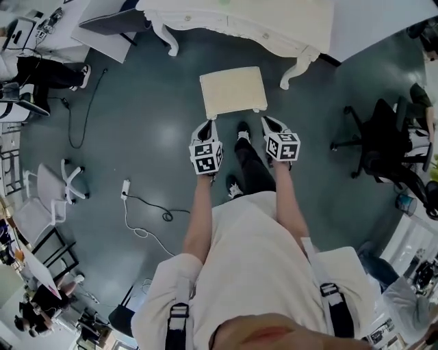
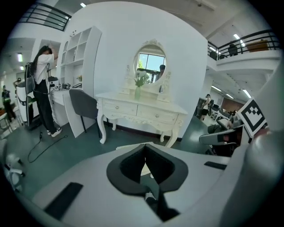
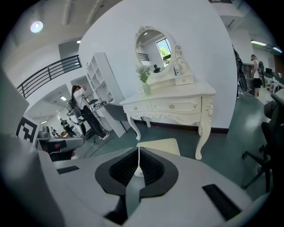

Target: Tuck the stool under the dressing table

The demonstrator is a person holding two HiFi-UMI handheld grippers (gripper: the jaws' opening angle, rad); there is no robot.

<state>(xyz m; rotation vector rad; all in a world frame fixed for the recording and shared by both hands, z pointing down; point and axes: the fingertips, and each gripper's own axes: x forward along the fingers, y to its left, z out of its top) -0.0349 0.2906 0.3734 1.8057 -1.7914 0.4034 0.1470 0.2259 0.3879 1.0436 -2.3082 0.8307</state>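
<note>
Both the left gripper [image 1: 211, 125] and right gripper [image 1: 265, 121] are held, jaws together, at the near corners of the cream square stool [image 1: 233, 91], presumably for pushing it under the white carved dressing table [image 1: 236, 19].

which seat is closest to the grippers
The cream stool, straight ahead of the left gripper and right gripper. The black office chair stands far off to the right, the white chair far left.

L claw [image 1: 211, 124] & R claw [image 1: 266, 120] closed, arms out fwd
</note>
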